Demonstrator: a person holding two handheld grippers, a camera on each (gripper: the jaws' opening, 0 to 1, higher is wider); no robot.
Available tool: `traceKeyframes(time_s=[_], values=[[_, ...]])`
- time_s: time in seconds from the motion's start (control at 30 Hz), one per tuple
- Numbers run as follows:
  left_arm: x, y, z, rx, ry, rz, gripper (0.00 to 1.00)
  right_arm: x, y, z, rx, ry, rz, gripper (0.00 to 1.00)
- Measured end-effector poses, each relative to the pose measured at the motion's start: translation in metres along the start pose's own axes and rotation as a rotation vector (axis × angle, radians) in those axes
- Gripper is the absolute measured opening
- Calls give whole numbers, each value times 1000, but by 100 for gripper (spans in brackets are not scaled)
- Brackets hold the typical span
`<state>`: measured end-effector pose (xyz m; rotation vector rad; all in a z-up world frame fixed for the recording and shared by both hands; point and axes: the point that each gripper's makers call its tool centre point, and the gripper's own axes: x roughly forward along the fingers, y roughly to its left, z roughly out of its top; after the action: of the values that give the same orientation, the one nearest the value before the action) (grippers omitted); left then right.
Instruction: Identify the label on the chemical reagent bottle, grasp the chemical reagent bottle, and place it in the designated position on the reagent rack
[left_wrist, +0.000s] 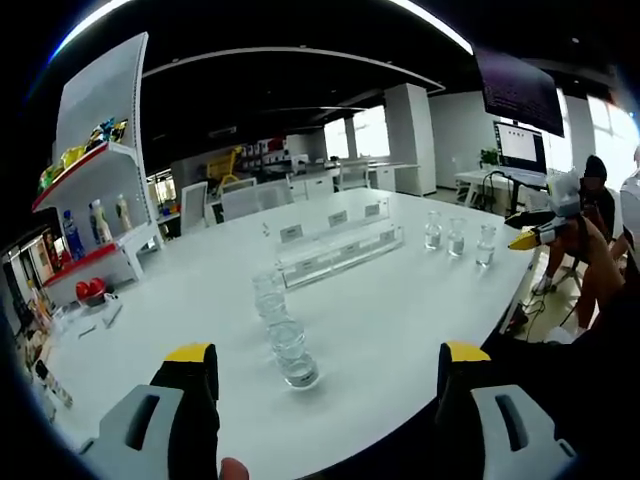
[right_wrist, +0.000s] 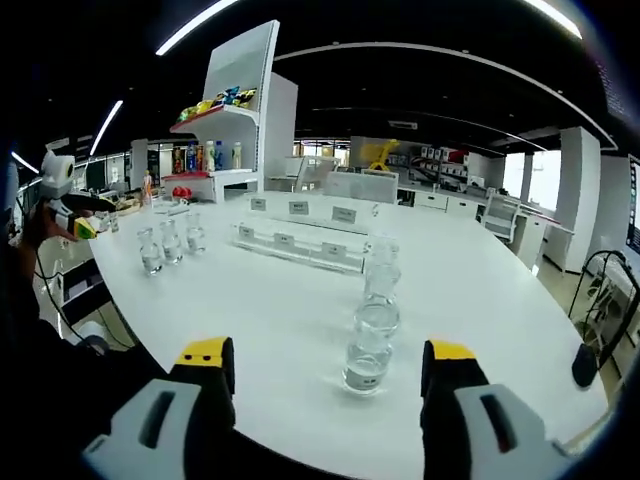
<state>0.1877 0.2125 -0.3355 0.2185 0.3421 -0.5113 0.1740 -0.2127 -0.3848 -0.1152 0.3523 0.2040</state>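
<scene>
left tongs (left_wrist: 327, 362) gaped, empty | right tongs (right_wrist: 327, 360) gaped, empty | glass bottles (right_wrist: 372, 330) stood on desk (right_wrist: 480, 300) before clear rack (right_wrist: 298, 246)

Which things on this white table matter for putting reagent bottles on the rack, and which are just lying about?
For the job:
- row of clear bottles nearest the claws
- three more clear bottles farther off
- clear labelled reagent rack
- left claw and right claw, both open

Lying about:
- white display shelf with colourful goods
- monitor
- chairs beyond the table
</scene>
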Motion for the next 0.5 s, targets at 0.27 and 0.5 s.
traceKeyframes(time_s=[0.27, 0.5], values=[[1, 0, 0, 1, -2, -2, 90, 12, -6, -7, 18, 9, -13, 71], [1, -5, 4, 17, -19, -20, 90, 25, -15, -15, 23, 8, -24, 70]])
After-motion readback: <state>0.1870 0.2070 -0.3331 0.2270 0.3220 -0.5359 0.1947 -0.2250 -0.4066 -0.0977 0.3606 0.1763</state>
